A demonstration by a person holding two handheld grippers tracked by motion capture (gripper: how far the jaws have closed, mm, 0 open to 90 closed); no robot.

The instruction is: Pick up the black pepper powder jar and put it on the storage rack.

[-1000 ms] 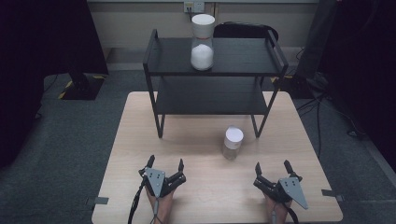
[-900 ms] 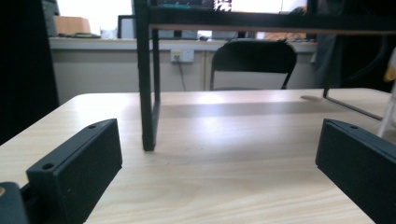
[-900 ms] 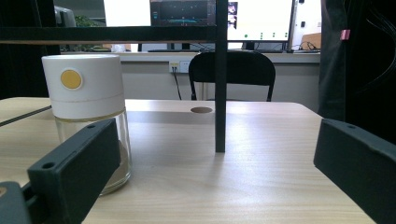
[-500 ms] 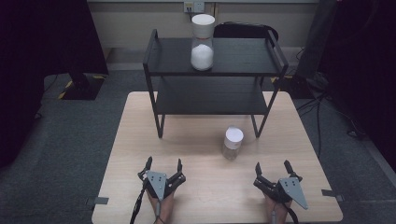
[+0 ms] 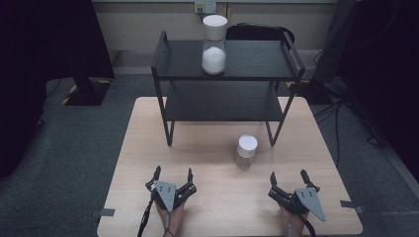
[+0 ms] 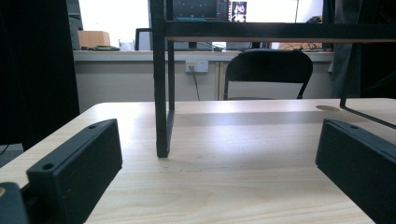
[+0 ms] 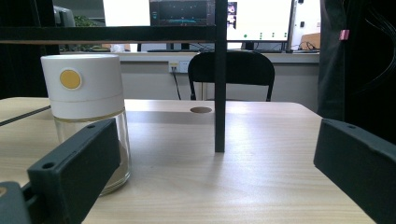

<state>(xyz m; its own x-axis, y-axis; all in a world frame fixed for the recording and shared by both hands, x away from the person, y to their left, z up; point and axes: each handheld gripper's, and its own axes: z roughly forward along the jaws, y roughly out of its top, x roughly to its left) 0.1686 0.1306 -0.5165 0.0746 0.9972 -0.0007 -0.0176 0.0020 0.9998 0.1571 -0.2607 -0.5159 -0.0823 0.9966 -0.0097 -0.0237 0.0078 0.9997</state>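
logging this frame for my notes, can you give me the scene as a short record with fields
table: light wood
shelf rack: black, two levels, at the far side of the table
tall jar: white lid, white contents, on the top level
small jar: glass, white lid, on the table before the rack
left tongs: open, empty, near edge
right tongs: open, empty, nearest the small jar

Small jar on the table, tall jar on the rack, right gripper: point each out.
small jar (image 5: 246, 150), high view, on its white lid and glass body.
tall jar (image 5: 214, 45), high view, on its glass middle, top shelf of rack.
right gripper (image 5: 289, 177), high view, midway between its open fingertips.
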